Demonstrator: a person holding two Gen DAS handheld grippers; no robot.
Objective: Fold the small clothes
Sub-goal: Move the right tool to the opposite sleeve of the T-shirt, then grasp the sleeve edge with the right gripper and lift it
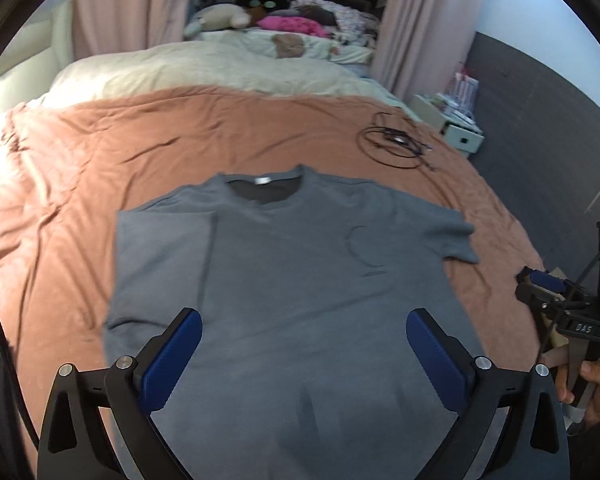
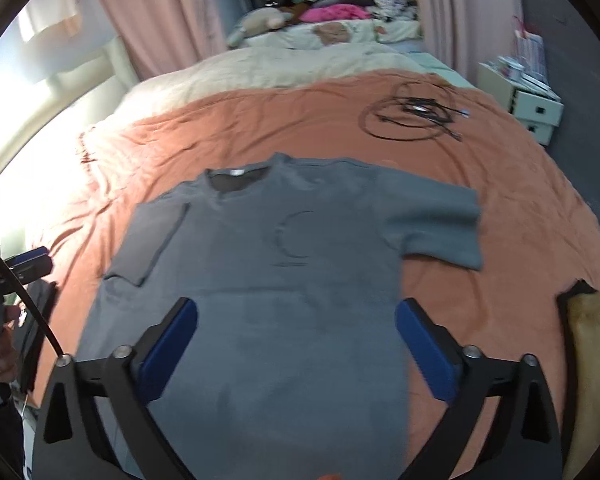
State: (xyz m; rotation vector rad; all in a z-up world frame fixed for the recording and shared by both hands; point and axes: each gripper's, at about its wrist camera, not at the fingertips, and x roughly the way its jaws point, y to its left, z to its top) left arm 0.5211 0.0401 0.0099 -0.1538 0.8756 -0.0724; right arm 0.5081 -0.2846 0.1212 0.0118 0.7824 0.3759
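While both grippers hover above the bed, the grey T-shirt (image 1: pixel 284 280) lies flat on the rust-coloured bedspread (image 1: pixel 100 152), collar pointing away. The left gripper (image 1: pixel 304 348) has its blue pads spread wide over the shirt's lower half, gripping nothing. The right gripper (image 2: pixel 296 344) is likewise spread and empty, near the shirt's lower right edge. Coiled black cables (image 2: pixel 412 116) lie well beyond.

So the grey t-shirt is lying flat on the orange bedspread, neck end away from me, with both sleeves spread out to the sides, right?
Not quite. The grey t-shirt lies flat on the orange bedspread, neck end away, but only one sleeve is spread out; the other sleeve is already folded in over the body. The right wrist view shows it.
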